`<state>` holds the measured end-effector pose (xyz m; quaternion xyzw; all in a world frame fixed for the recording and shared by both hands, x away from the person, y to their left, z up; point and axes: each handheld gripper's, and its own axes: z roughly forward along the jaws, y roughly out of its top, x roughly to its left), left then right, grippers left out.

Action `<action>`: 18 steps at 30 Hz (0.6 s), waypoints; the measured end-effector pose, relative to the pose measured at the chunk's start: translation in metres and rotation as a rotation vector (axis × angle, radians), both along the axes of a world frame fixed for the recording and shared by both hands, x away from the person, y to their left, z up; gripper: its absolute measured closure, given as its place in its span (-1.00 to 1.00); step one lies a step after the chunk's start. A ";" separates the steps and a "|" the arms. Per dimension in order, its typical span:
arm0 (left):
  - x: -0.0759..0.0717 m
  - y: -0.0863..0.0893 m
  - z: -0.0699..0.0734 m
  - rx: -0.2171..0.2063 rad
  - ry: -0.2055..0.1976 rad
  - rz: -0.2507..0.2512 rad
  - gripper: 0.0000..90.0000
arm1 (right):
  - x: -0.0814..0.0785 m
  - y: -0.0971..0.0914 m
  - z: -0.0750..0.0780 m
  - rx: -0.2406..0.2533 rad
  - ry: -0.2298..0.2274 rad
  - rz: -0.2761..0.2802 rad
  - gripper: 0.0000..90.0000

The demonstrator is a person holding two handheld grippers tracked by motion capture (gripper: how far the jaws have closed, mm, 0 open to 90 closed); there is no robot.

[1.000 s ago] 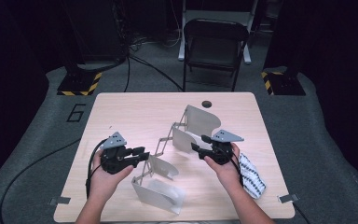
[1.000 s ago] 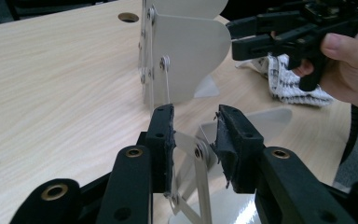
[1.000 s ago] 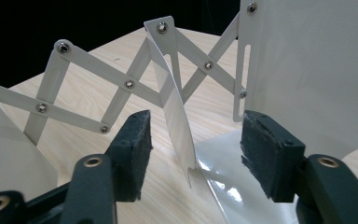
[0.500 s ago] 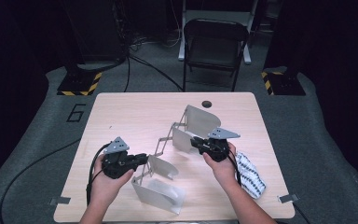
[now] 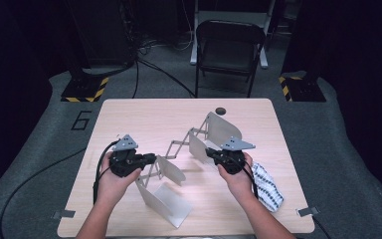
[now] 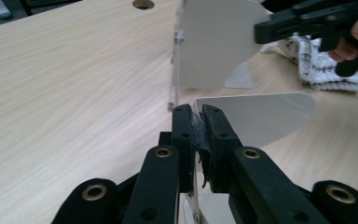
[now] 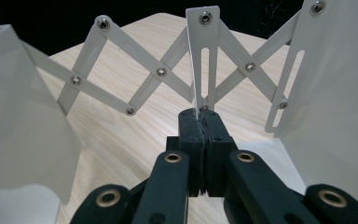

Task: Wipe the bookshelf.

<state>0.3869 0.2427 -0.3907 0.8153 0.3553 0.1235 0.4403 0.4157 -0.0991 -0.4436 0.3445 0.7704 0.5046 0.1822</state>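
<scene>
- An expanding file rack (image 5: pixel 189 154) made of pale grey metal plates joined by a scissor lattice lies across the middle of the wooden table (image 5: pixel 144 117), running from the near left to the far right in the high view.
- The left gripper (image 5: pixel 146 159) sits at the rack's near-left end, held in the person's left hand (image 5: pixel 110 180); its jaws have just been closing and now pinch the edge of a rounded plate.
- In the left gripper view the left gripper (image 6: pixel 198 122) has that thin plate (image 6: pixel 261 116) clamped between its pads, the plate running out to the right beyond the tips.
- The right gripper (image 5: pixel 210 153) meets the rack at its far-right part, held in the right hand (image 5: pixel 238 180); its jaws have just been closing too.
- In the right gripper view the right gripper (image 7: pixel 200 115) is pressed tight on the lower end of a slotted upright bar (image 7: pixel 203 56), with the scissor lattice (image 7: pixel 135 81) spreading to both sides behind it.
- Larger plates stand on either side of that gripper, one at the left (image 7: pixel 23 126) and one at the right (image 7: pixel 335 102).
- A patterned cloth (image 5: pixel 267 185) lies on the table just beside the right hand, apart from the rack.
- A small dark hole (image 5: pixel 221 110) marks the table's far edge, beyond the rack.
- A folding chair (image 5: pixel 229 52) stands on the floor behind the table.
</scene>
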 end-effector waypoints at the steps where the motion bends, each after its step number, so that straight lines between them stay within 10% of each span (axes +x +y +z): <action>1: 0.006 0.001 0.000 0.012 -0.006 -0.010 0.87 | 0.000 -0.001 0.000 0.001 0.001 -0.007 0.98; 7: 0.030 0.006 0.002 0.001 -0.016 -0.006 0.55 | 0.000 -0.002 0.000 0.013 0.013 -0.018 0.93; 10: 0.026 0.006 0.007 0.063 -0.076 0.004 0.40 | -0.006 -0.005 0.004 0.036 -0.007 -0.033 0.64; 18: 0.003 0.031 0.028 -0.050 -0.095 0.073 0.32 | -0.018 -0.017 0.016 0.080 -0.028 -0.058 0.38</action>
